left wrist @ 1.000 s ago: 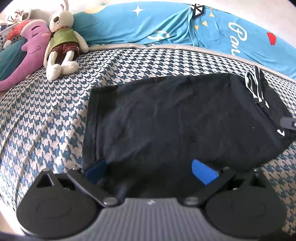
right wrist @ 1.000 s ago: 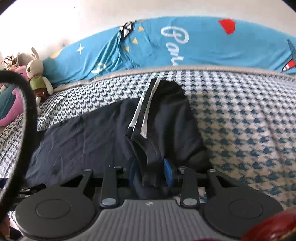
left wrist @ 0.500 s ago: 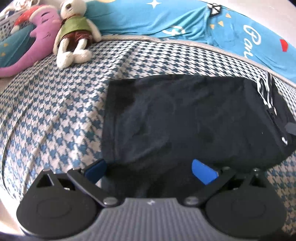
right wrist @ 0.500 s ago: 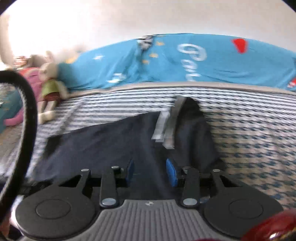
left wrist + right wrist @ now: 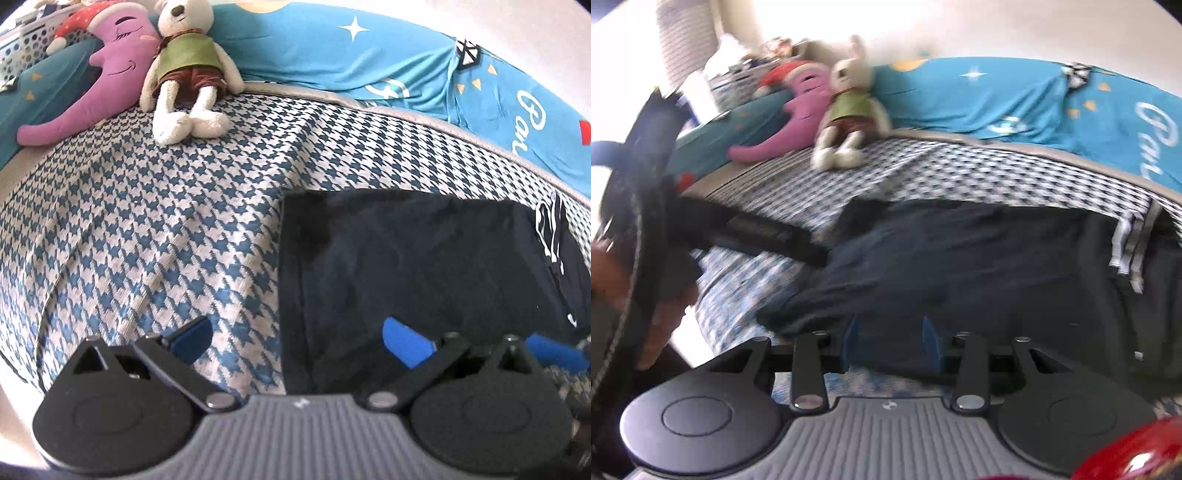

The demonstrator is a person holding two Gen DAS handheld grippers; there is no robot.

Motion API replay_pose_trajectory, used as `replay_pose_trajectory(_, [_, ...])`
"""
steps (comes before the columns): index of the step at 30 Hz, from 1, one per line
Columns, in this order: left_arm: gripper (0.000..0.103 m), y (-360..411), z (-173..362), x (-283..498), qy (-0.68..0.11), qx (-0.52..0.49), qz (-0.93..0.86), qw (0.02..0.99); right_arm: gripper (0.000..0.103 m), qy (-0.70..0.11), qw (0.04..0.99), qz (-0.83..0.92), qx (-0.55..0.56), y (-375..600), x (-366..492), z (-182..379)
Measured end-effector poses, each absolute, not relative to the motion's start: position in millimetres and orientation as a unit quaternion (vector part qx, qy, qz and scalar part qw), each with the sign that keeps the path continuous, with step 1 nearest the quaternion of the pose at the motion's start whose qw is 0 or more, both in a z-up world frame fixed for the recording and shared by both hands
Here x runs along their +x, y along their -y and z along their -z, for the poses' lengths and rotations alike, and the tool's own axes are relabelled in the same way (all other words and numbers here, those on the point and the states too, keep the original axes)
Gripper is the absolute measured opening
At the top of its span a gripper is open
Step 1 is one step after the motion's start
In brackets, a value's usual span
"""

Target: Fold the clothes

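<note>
Lying flat on the houndstooth bed, dark shorts with white side stripes; left tool wide apart straddling their left edge, right tool apart over the near hem, gripping nothing; stuffed rabbit near the blue pillow.

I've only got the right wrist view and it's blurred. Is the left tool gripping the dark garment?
Observer: No. The left tool is open and holds nothing.
Operator: Where do its fingers sit?
Observer: They straddle the garment's left edge: one finger is over the houndstooth bedspread, the other over the dark garment.
Operator: Does that edge look tidy?
Observer: Yes. It runs straight up to a squared far corner.
</note>
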State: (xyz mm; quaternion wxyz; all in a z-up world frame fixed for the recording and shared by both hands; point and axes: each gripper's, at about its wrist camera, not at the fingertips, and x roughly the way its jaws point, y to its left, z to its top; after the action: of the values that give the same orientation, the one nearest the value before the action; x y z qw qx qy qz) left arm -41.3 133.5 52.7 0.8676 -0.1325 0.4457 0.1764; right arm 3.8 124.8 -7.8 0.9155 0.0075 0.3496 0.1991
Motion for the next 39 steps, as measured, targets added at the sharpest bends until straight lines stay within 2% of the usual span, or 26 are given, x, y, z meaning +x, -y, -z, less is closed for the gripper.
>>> replay_pose_trajectory(7, [0.098, -141.5, -46.5, -45.9, -0.445, -0.149, -0.172, 0.866, 0.040, -0.342, 0.903, -0.258, -0.031, -161.7, -1.5, 13.7])
replay_pose_trajectory(32, [0.099, -163.8, -38.5, -52.9, -0.448, -0.218, -0.137, 0.856, 0.040, -0.301, 0.887, -0.289, -0.198, -233.9, 3.1, 48.7])
replay_pose_trajectory(34, [0.099, -165.7, -39.3, -53.1, -0.447, -0.227, -0.133, 0.855, 0.033, -0.301, 0.890, -0.285, -0.190, -231.7, 7.0, 48.4])
replay_pose_trajectory(36, [0.099, -167.7, -40.5, -53.3, -0.445, -0.238, -0.128, 0.854, 0.018, -0.302, 0.893, -0.281, -0.182, -229.0, 10.9, 48.0])
replay_pose_trajectory(39, [0.100, -169.1, -42.9, -53.7, -0.440, -0.255, -0.114, 0.853, 0.012, -0.303, 0.898, -0.279, -0.156, -221.3, 15.8, 42.8])
